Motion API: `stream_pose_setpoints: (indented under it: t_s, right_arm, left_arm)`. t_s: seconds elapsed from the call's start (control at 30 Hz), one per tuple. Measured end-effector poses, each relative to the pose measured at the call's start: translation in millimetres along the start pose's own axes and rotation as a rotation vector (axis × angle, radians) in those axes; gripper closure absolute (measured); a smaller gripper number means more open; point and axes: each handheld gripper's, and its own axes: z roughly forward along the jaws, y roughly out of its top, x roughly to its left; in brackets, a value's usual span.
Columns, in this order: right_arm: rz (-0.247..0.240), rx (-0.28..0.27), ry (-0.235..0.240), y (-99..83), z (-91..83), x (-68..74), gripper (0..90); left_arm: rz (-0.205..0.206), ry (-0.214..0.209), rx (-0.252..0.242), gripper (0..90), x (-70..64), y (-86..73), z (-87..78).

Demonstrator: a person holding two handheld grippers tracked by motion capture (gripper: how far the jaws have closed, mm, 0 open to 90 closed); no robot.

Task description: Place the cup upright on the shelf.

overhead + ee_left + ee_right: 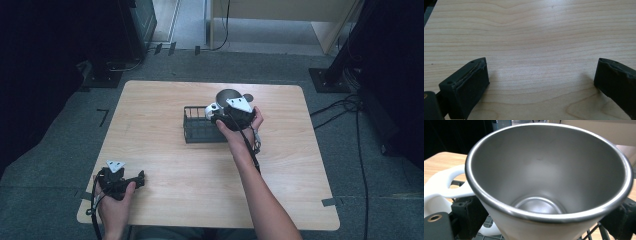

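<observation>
So the mug [549,182] is the thing in play here: white outside with a white handle, steel lining inside, and it's completely empty, you can see right down to the bare bottom in the right gripper view. The right gripper [227,114] has it clamped, jaws pressed on either side of the body just under the rim, and it's being held over the right end of the black wire basket [200,127] that sits mid-worktop. From the high view I honestly can't tell whether the mug's base is resting on the basket wires or just hanging above them. My guess is this is the placing step, mug going into the basket, though it could just as well be coming out. If it's going in, the next move needs a straight lowering with the handle clear of the basket wall, then easing the jaws apart once it's seated. Apart from the mug, the basket looks to have nothing in it. The left gripper [131,181] is way off at the near left corner of the worktop [165,165], jaws spread wide with nothing between them, just wood grain.
</observation>
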Motion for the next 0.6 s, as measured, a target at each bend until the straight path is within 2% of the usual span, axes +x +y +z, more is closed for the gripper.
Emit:
stream_pose_setpoints:
  t_s: [0.23, 0.27, 0.5, 0.6]
  right_arm:
    - [0.002, 0.048, -0.022, -11.2, 7.5, 2.9, 7.5]
    - [0.015, 0.066, -0.025, -14.3, 10.3, 2.6, 7.5]
    - [0.031, 0.122, -0.004, -20.1, 14.8, 0.5, 7.1]
    - [0.024, 0.149, 0.017, -21.2, 14.4, -1.9, 6.7]
  left_arm:
    - [0.001, 0.000, 0.000, 0.0, 0.0, 0.0, 0.0]
    - [0.001, 0.000, 0.001, 0.0, 0.0, 0.0, 0.0]
    - [0.000, 0.000, 0.000, 0.0, 0.0, 0.0, 0.0]
    - [0.000, 0.000, 0.000, 0.0, 0.0, 0.0, 0.0]
